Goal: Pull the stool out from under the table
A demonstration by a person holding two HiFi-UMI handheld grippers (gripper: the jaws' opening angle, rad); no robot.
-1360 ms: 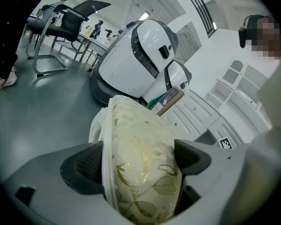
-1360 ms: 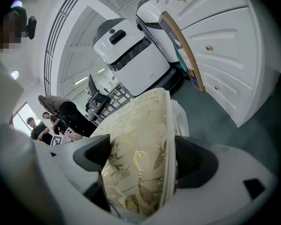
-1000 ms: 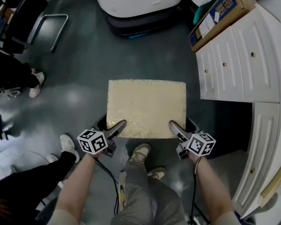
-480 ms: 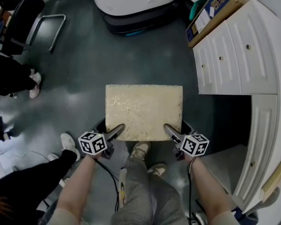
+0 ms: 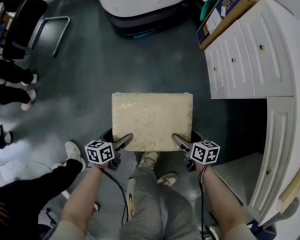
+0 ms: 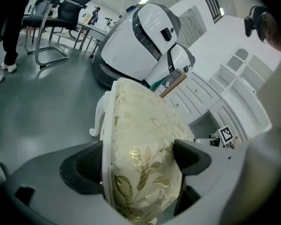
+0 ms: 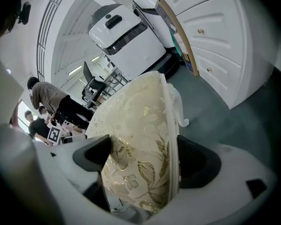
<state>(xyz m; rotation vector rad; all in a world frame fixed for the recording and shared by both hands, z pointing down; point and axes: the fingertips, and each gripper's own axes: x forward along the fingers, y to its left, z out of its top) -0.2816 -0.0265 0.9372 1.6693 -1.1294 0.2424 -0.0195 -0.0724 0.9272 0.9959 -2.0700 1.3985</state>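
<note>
The stool [image 5: 151, 120] has a cream cushion with a gold leaf pattern and a white frame; it stands on the grey floor in front of the person's legs. My left gripper [image 5: 121, 143] is shut on the stool's near left corner, cushion and frame rim [image 6: 140, 163] pinched between its jaws. My right gripper [image 5: 182, 144] is shut on the near right corner, where the cushion edge [image 7: 140, 168] fills the jaws. A curled white stool leg [image 7: 180, 109] shows below the frame.
White drawer cabinets [image 5: 250, 59] with a cardboard box [image 5: 225, 11] on top stand at the right, with a dark gap beside them. A large white machine [image 5: 140, 4] sits beyond the stool. Bystanders' legs and shoes [image 5: 72, 151] and a black chair [image 5: 25, 24] are at the left.
The stool has come slightly nearer and leftward with both grippers, further from the white cabinets. Bystanders' feet at the left have shifted.
</note>
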